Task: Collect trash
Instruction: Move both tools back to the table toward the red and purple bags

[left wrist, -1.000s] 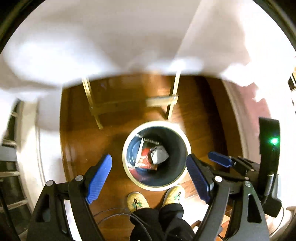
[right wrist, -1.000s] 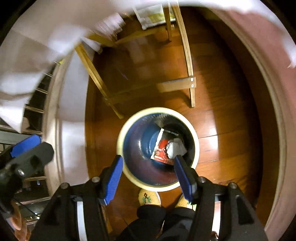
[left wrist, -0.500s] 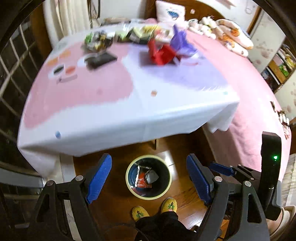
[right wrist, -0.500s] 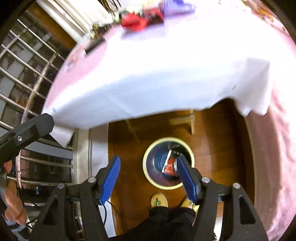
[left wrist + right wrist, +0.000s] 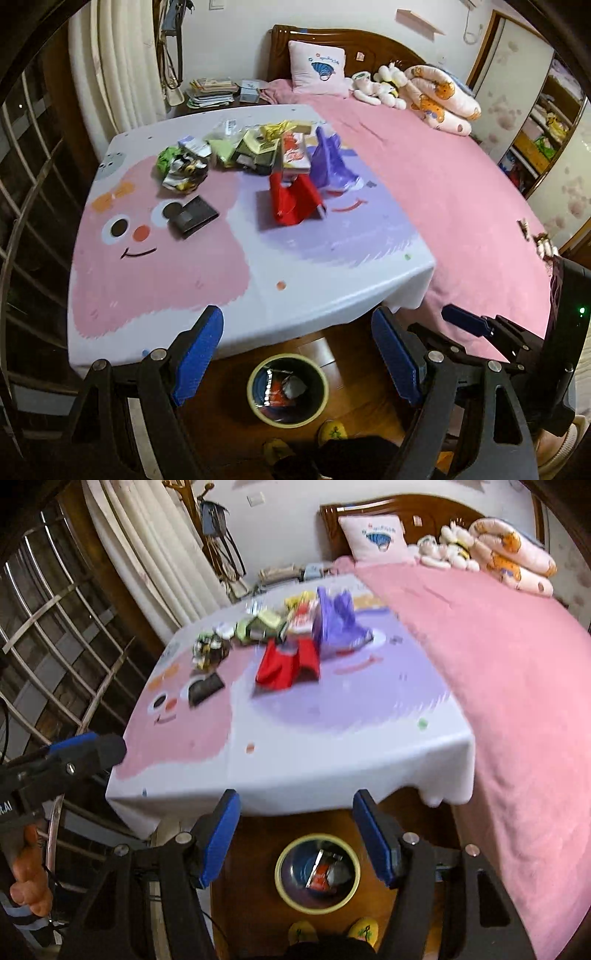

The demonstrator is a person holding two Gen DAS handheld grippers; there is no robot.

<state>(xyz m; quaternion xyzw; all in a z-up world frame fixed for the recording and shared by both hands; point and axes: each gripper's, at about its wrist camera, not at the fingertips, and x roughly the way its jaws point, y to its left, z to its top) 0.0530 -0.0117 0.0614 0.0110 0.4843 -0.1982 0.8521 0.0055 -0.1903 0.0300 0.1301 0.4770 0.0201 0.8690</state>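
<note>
A round trash bin (image 5: 288,391) with a yellow rim stands on the wood floor below the table's front edge and holds red and grey wrappers; it also shows in the right wrist view (image 5: 317,873). Trash lies on the table: a red wrapper (image 5: 295,195), a purple bag (image 5: 328,158), a crumpled foil wrapper (image 5: 183,171), a dark flat packet (image 5: 192,216) and several boxes. My left gripper (image 5: 297,358) is open and empty above the bin. My right gripper (image 5: 299,836) is open and empty, also above the bin.
The table wears a white cloth (image 5: 258,280) with pink and purple cartoon faces. A bed with a pink cover (image 5: 461,192) lies to the right. A window grille (image 5: 55,635) and curtain are on the left. The person's slippers (image 5: 364,928) stand beside the bin.
Both grippers have lifted and tilted up from looking straight down into the bin. The table top and its trash have come into view. Both stay open and empty.
</note>
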